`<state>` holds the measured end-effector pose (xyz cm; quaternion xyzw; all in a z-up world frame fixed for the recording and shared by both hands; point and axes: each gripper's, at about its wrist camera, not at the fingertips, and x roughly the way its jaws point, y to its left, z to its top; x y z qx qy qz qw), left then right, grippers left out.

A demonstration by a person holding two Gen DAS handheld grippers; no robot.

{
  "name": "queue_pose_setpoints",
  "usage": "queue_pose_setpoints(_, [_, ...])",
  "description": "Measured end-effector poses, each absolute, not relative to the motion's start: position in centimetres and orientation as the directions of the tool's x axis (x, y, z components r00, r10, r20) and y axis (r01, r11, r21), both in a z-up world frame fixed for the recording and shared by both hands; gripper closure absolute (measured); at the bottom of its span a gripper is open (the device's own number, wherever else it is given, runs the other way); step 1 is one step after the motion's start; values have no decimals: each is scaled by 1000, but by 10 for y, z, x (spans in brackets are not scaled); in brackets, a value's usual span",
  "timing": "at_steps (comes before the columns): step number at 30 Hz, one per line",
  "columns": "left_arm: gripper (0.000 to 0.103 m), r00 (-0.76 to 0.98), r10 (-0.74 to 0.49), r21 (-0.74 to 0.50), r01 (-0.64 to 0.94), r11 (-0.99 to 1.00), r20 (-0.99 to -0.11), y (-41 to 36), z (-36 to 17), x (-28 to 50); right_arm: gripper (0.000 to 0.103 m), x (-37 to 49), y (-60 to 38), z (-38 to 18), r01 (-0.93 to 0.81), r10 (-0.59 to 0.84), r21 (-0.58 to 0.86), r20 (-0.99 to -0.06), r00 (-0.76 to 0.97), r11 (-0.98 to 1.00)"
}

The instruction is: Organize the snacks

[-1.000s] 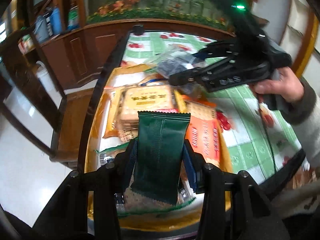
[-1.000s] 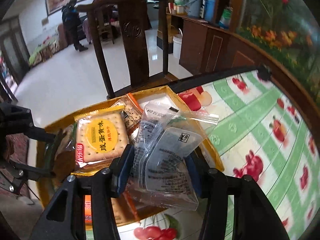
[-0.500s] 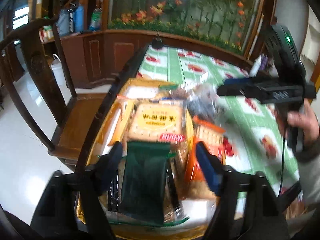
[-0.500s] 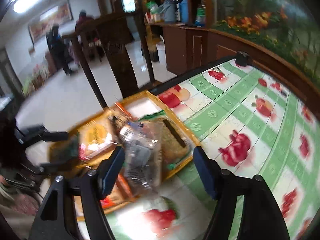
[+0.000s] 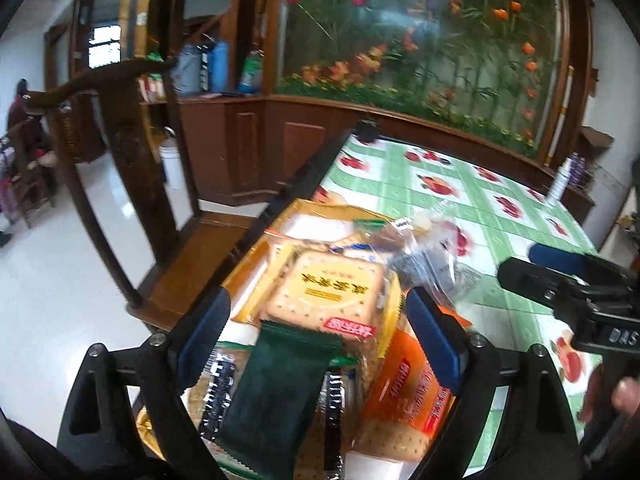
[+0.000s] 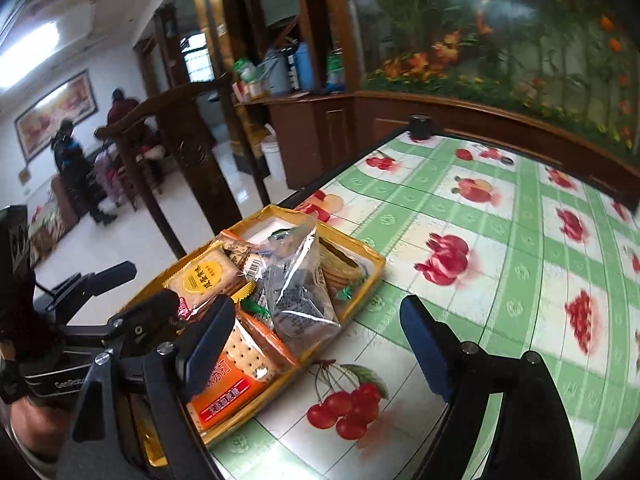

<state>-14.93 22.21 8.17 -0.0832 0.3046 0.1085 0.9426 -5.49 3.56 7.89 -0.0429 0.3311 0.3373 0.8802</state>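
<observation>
Left tool point(image 5: 316, 344) jaws opening, dark green snack packet point(image 5: 276, 396) lying loose between them on the pile in the gold tray point(image 6: 370, 276) at worktop point(image 6: 500, 240) edge. Right tool point(image 6: 316, 344) opening, empty, over clear bag point(image 6: 298, 280).

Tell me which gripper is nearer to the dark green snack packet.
Left. The left gripper is opening, its fingers straddling the dark green packet without pressing it. The right gripper is also opening, empty, off to the tray's table side.
</observation>
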Motion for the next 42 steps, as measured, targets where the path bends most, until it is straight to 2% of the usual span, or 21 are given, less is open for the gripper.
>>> queue_pose_setpoints(6, [10,778,172,-81,-275,958,-605,221,80,-150,18,-64,32,75,-580,536,139,-596,599,803])
queue_pose_setpoints(13, [10,759,278,17,-332,943,-588,213,82,-154,18,-72,36,70,-578,524,121,-598,606,807])
queue_pose_setpoints(16, [8,765,267,12,-321,947,-587,212,83,-155,18,-74,40,69,-585,521,109,-606,601,803])
queue_pose_setpoints(20, [8,752,306,74,-326,942,-584,206,82,-154,18,-76,43,67,-589,511,92,-615,601,803])
queue_pose_setpoints(24, [8,756,268,35,-309,950,-597,208,81,-152,18,-78,45,65,-592,509,88,-621,596,801])
queue_pose_setpoints(42, [8,766,270,34,-309,950,-583,207,84,-155,18,-81,49,64,-600,504,75,-630,591,797])
